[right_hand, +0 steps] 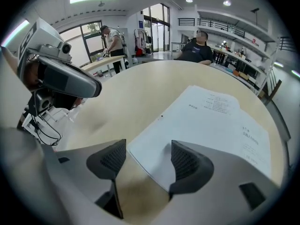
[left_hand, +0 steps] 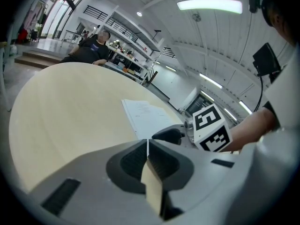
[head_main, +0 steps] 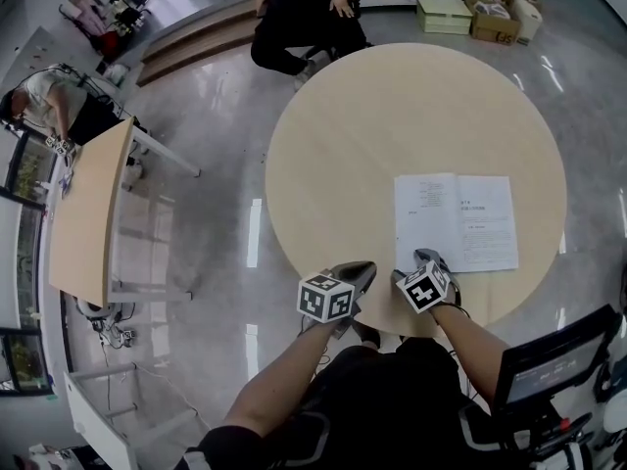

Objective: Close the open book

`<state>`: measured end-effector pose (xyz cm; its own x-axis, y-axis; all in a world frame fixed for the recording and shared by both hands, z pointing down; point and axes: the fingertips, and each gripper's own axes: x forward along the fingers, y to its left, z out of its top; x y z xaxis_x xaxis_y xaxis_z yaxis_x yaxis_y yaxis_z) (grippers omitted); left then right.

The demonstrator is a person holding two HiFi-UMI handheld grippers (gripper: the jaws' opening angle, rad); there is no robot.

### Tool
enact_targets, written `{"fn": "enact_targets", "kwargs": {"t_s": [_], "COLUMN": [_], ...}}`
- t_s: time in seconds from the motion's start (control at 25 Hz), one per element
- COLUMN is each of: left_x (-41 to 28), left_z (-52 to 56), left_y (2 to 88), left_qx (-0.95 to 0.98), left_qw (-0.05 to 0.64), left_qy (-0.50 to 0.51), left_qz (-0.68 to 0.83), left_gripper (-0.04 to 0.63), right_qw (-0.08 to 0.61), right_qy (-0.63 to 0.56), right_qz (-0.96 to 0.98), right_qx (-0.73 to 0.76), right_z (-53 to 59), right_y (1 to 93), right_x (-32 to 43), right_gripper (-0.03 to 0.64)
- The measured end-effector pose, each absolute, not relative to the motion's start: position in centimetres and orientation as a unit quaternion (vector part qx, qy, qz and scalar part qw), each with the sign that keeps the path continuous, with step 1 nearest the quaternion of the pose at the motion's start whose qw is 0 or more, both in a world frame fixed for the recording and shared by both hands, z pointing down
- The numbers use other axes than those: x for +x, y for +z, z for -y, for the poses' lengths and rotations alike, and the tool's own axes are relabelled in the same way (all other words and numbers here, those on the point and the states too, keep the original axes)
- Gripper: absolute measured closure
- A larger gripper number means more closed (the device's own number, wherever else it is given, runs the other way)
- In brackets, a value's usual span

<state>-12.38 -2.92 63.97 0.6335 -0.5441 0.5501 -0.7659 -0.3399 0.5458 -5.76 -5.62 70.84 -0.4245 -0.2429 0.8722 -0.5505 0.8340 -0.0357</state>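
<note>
Pointing at corner of open book, right gripper jaws wide apart, empty, left gripper jaws together

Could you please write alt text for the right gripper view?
The right gripper, jaws open, frames the near corner of an open book lying flat on a pale round table.

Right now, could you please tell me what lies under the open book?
The open book lies flat on the round wooden table, whose bare top shows around it. Anything beneath the pages is hidden by them.
</note>
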Motion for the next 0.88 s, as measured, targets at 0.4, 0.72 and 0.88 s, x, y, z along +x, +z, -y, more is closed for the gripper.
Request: {"fn": "enact_targets", "kwargs": {"t_s": [0.4, 0.72, 0.88], "left_x": [-12.5, -11.9, -11.9], "left_z": [3.3, 3.8, 5.4], "left_y": [64.0, 63.9, 63.7], "left_qx": [0.807, 0.813, 0.819], "left_qw": [0.409, 0.404, 0.394], "left_qy": [0.136, 0.139, 0.138], "left_qz": [0.403, 0.397, 0.394], "left_gripper": [0.598, 0.598, 0.598], "right_qw": [0.479, 0.429, 0.331], "right_qy": [0.174, 0.231, 0.260], "right_qz": [0.822, 0.812, 0.835], "right_qx": [0.253, 0.320, 0.354], "right_z": [6.6, 8.7, 10.7], "right_y": [70.4, 69.5, 65.7], "right_x": [-4.6, -2.1, -0.4], "right_gripper": [0.449, 0.614, 0.614]}}
